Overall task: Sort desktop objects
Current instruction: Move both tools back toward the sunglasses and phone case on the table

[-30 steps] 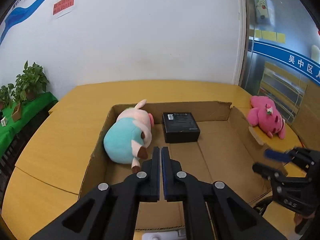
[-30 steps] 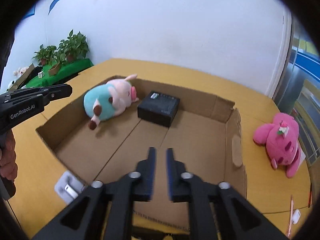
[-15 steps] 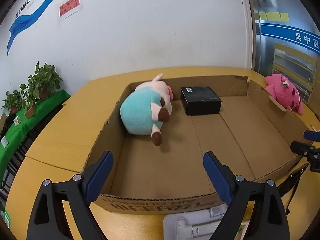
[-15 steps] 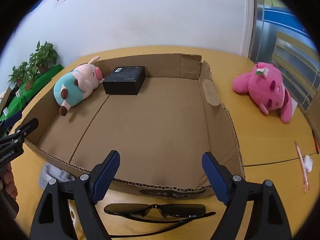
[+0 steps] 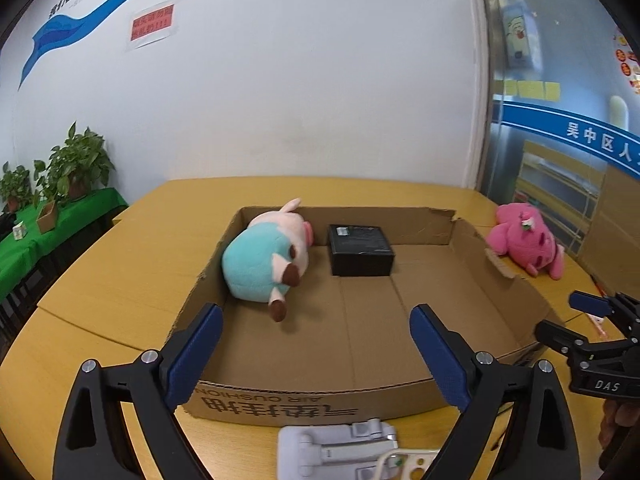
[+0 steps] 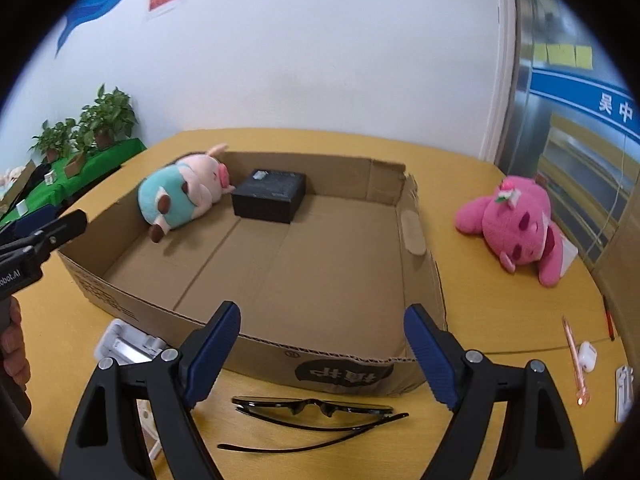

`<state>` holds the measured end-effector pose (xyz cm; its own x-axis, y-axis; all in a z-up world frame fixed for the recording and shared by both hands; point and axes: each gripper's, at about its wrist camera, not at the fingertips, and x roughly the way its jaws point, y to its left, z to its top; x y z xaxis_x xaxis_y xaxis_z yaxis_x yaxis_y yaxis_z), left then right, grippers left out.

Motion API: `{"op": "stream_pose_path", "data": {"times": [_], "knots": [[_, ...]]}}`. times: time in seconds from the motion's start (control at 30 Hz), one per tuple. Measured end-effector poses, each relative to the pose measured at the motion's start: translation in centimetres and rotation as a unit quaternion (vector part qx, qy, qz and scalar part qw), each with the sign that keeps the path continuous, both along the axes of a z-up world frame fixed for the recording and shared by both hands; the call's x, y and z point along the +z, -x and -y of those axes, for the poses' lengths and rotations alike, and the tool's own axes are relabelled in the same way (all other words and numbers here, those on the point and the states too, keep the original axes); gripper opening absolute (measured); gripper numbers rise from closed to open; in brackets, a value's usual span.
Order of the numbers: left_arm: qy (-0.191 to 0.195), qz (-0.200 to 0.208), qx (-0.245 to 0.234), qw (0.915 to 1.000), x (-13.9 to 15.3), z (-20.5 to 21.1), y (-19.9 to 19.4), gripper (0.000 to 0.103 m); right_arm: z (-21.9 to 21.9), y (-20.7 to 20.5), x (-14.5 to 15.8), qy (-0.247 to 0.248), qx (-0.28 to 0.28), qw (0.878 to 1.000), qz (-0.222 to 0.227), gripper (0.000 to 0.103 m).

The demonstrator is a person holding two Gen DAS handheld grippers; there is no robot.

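A shallow cardboard box [image 5: 320,400] [image 6: 416,240] lies on the yellow table. Inside it a teal and pink plush pig [image 5: 264,258] [image 6: 182,194] lies next to a black box [image 5: 360,244] [image 6: 270,196]. A pink plush bear [image 5: 528,242] [image 6: 516,226] lies on the table right of the box. Black glasses [image 6: 316,410] lie in front of the box, just beyond my right gripper [image 6: 322,354], which is open and empty. My left gripper [image 5: 316,352] is open and empty over the box's near edge. A white holder [image 5: 340,450] [image 6: 128,346] lies under it.
A pink pen [image 6: 574,356], a white earbud case [image 6: 588,356] and a white item [image 6: 624,392] lie at the table's right. Potted plants [image 5: 76,168] stand on a green-covered table at the left. A white wall is behind.
Both grippers went from shut to wide open a second ago and pulled back from inside the box to its near edge. Since then the views tilted slightly upward.
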<state>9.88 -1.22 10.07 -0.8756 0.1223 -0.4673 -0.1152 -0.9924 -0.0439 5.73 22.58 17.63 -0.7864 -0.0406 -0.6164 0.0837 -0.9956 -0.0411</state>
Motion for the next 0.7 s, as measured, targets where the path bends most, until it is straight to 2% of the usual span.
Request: {"op": "stream_pose_path", "data": {"times": [0.13,0.33,0.53,0.7], "knots": [[0.02,-0.01,-0.003,0.9997,0.5,-1.2,-0.5,0.097,0.7,-0.6,1.1,-0.003,0.013,1.0,-0.019,0.083],[-0.02,0.021,0.002,0.9996,0.0,-0.9,0.1,0.097,1.3,-1.0,1.5,-0.001,0.023,0.999,-0.024,0.083],[-0.016,0.018,-0.002,0.9997,0.1,-1.5,-0.3,0.097,1.0,-1.2,1.3,0.004,0.02,1.0,-0.02,0.083],[-0.019,0.044,-0.02,0.9986,-0.3,-2.0,-0.7,0.097,0.1,-1.7,1.2,0.036,0.053,0.998,-0.02,0.083]]}}
